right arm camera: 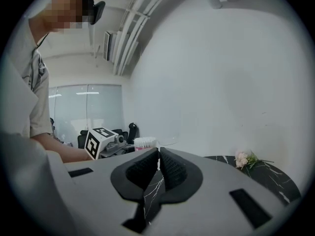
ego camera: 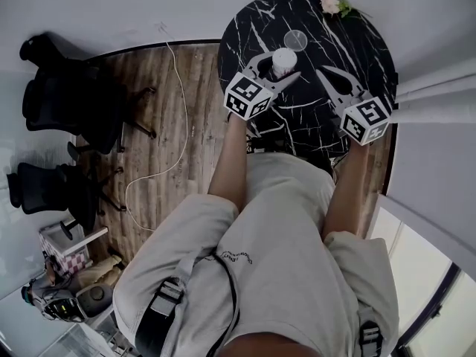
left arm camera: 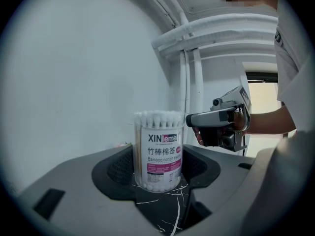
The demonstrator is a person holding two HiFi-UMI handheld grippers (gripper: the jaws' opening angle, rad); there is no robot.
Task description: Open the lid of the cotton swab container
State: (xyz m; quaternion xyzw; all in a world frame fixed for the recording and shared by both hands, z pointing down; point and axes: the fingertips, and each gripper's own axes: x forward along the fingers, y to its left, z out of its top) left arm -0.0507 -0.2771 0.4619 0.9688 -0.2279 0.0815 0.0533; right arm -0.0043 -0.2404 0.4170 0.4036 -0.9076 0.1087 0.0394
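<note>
The cotton swab container stands upright on the black marble table. It is a clear tub with a white and pink label, and the white swab tips show bare at its top. My left gripper is shut on it, a pad against each side. A clear round lid lies flat on the table just beyond the tub. To the right of the tub, apart from it, my right gripper is shut, its pads together with nothing between them.
A small pink flower sprig lies at the table's far edge. The table is small and round, with white wall behind it. On the wood floor to the left are black office chairs and a white cable.
</note>
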